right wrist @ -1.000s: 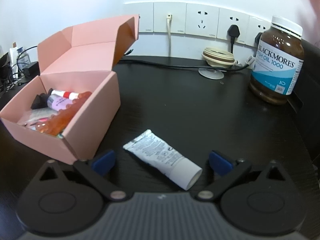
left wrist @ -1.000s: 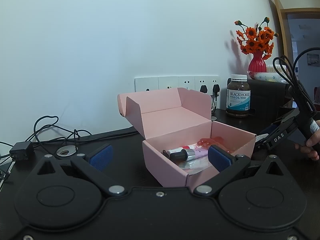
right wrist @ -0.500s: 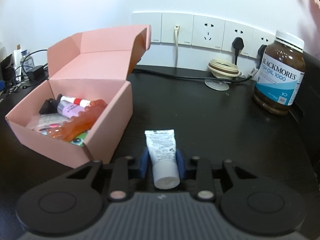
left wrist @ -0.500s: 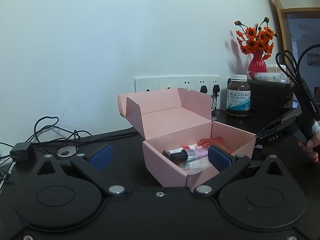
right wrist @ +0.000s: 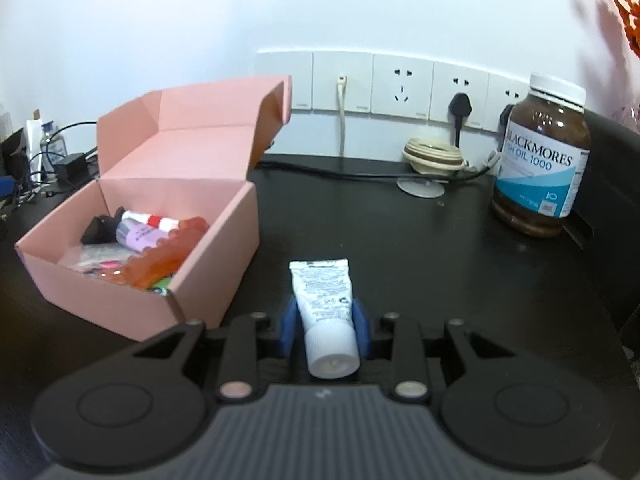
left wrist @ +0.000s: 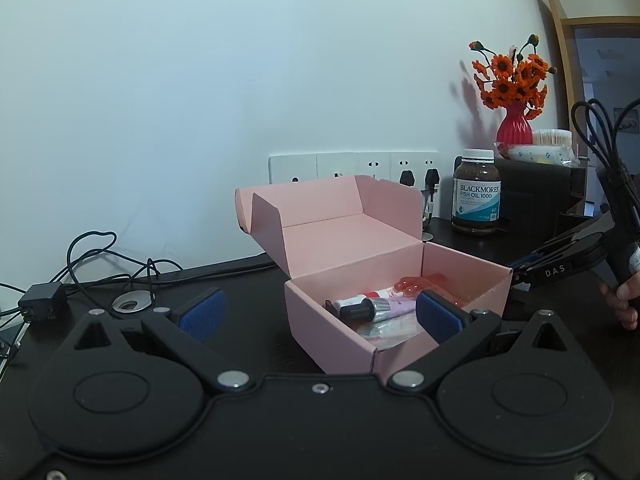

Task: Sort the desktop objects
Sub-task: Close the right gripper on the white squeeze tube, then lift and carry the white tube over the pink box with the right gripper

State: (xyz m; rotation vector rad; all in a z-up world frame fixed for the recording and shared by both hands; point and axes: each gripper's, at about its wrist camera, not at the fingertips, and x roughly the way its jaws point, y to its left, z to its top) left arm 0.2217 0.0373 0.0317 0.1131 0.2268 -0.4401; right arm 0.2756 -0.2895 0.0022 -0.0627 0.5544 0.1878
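- Right claw (right wrist: 324, 326) is pinching the white tube (right wrist: 323, 304), blue pads pressing on both sides just above the cap; jaws have just been closing, with the tube between them.
- Tube's long axis is running along the claw's pointing line: white screw cap facing back toward the camera, flat crimped end pointing away, toward the wall sockets (right wrist: 402, 82).
- Tube is sitting to the right of the pink box (right wrist: 216, 248), near its right wall but apart from it, over the black bench (right wrist: 400, 240); can't tell if it is touching the bench or lifted.
- Pink box is standing open, lid flap leaning back; inside are lying a small bottle with purple label (right wrist: 138, 234), a red-and-white tube (right wrist: 150, 220), an orange translucent item (right wrist: 164, 258) and some flat packets, all lying down.
- Left claw (left wrist: 320, 314) is spread wide, nothing between the pads; right pad is overlapping the box's front in view, contact unclear.
- In the left view the right claw (left wrist: 520, 270) is showing at the far right edge, just past the box's right corner, with a person's fingers (left wrist: 624, 300) gripping its handle.
- Brown fish oil bottle (right wrist: 542, 160) is standing upright at the right rear of the bench, well apart from the tube.
- Red vase of orange flowers (left wrist: 514, 92) is standing behind on a dark cabinet.
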